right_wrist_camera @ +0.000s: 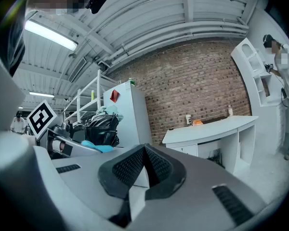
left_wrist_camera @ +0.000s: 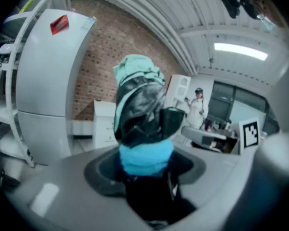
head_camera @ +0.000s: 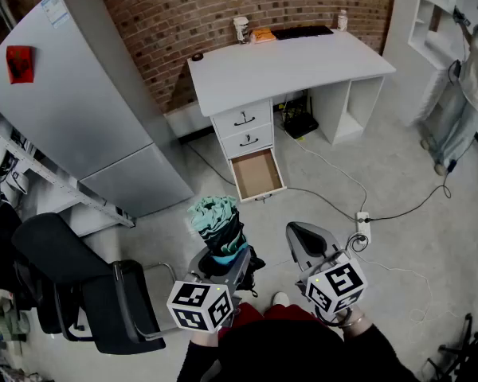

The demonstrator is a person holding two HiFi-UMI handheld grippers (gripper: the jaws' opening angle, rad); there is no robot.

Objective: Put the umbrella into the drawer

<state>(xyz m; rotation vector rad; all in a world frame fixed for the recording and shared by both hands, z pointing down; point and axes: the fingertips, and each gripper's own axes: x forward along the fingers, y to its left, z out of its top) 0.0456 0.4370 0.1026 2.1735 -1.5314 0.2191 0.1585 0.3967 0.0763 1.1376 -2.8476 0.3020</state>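
A folded umbrella (head_camera: 217,220), teal and black with a light blue band, sticks up out of my left gripper (head_camera: 223,259), which is shut on its lower end. In the left gripper view the umbrella (left_wrist_camera: 139,105) fills the middle and hides most of the jaws. My right gripper (head_camera: 304,241) is beside it to the right, shut with nothing between its ribbed pads (right_wrist_camera: 130,167). The white desk (head_camera: 303,66) stands ahead. Its bottom drawer (head_camera: 257,174) is pulled out and shows a bare wooden floor. Both grippers are well short of the drawer.
A tall grey refrigerator (head_camera: 88,110) stands left of the desk, and a black chair (head_camera: 80,293) is close at my left. A power strip with cables (head_camera: 362,217) lies on the floor to the right. A person (head_camera: 470,86) stands by white shelves at far right.
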